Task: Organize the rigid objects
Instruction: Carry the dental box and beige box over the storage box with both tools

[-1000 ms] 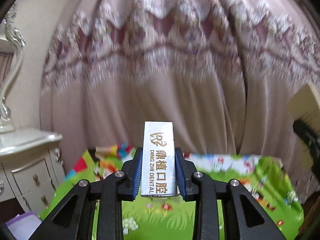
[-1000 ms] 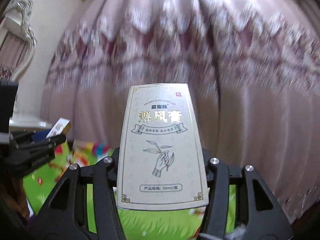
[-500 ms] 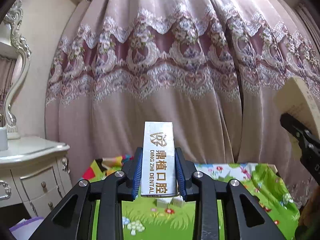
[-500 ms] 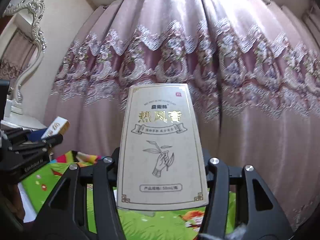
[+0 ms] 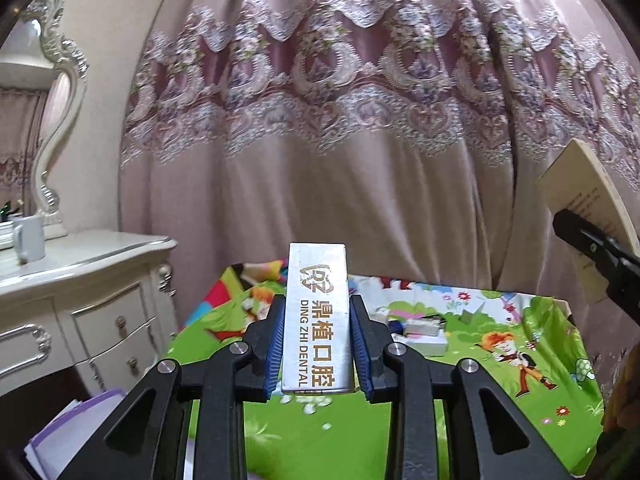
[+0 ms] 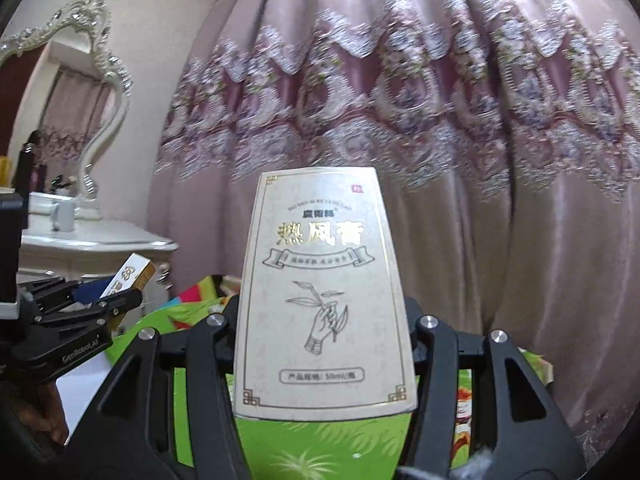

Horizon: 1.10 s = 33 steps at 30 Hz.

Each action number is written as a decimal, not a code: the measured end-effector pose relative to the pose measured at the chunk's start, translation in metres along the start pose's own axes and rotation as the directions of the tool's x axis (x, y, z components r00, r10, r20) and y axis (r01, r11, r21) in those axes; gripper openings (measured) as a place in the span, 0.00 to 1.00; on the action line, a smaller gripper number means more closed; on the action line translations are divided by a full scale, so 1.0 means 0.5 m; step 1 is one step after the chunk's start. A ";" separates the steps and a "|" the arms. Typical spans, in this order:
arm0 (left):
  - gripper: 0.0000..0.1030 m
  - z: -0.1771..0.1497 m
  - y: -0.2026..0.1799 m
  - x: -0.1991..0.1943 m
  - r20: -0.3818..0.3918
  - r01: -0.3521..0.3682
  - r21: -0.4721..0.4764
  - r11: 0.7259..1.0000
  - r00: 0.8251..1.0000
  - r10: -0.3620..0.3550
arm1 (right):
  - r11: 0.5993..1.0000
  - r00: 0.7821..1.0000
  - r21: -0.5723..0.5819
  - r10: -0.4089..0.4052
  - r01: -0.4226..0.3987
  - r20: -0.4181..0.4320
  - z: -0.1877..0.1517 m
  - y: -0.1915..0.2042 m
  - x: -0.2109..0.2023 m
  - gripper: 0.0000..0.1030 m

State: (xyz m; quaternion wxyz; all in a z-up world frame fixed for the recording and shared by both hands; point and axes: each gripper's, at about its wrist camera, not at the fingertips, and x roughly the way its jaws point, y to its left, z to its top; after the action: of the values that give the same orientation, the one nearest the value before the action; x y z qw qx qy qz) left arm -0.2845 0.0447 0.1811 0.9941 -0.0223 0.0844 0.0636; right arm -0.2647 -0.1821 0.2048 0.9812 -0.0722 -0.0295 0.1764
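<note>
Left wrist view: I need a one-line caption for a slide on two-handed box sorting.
Left gripper clamps a silver dental box upright above the green cartoon mat, pink curtain behind.

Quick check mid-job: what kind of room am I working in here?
Most likely a bedroom at home: a floor-length pink embroidered curtain, an ornate white dressing table with a framed mirror, and a cartoon-print green cloth over the work surface.

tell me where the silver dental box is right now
The silver dental box is clamped upright in the left gripper, held above the green mat; the right wrist view shows it at far left, before the white dresser.
</note>
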 end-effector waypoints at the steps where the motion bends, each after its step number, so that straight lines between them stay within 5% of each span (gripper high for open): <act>1: 0.31 -0.001 0.007 -0.002 -0.009 -0.009 0.001 1.000 1.000 0.009 | 1.000 1.000 -0.003 0.016 -0.016 -0.007 0.000 0.006 0.002 0.54; 9: 0.31 -0.032 0.081 -0.022 -0.089 -0.092 -0.024 0.995 0.992 0.090 | 0.982 0.977 -0.021 0.185 -0.188 -0.110 -0.006 0.078 0.032 0.54; 21: 0.31 -0.102 0.204 -0.062 -0.202 -0.246 -0.085 0.965 0.953 0.225 | 0.900 0.879 -0.053 0.407 -0.432 -0.250 -0.035 0.210 0.071 0.54; 25: 0.31 -0.127 0.249 -0.063 -0.270 -0.288 -0.121 0.950 0.930 0.248 | 0.844 0.817 -0.070 0.489 -0.531 -0.305 -0.041 0.269 0.082 0.54; 29: 0.31 -0.157 0.294 -0.056 -0.346 -0.329 -0.161 0.931 0.902 0.259 | 0.766 0.719 -0.080 0.555 -0.637 -0.419 -0.068 0.342 0.112 0.54; 33: 0.31 -0.191 0.336 -0.045 -0.416 -0.351 -0.206 0.913 0.876 0.243 | 0.708 0.654 -0.111 0.567 -0.698 -0.501 -0.107 0.408 0.129 0.54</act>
State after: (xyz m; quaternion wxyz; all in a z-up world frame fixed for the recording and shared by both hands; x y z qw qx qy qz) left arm -0.3442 0.2031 0.0851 0.9236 -0.1587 0.2687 0.2225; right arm -0.2696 0.0229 0.1230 0.8140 -0.2598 0.1898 0.4836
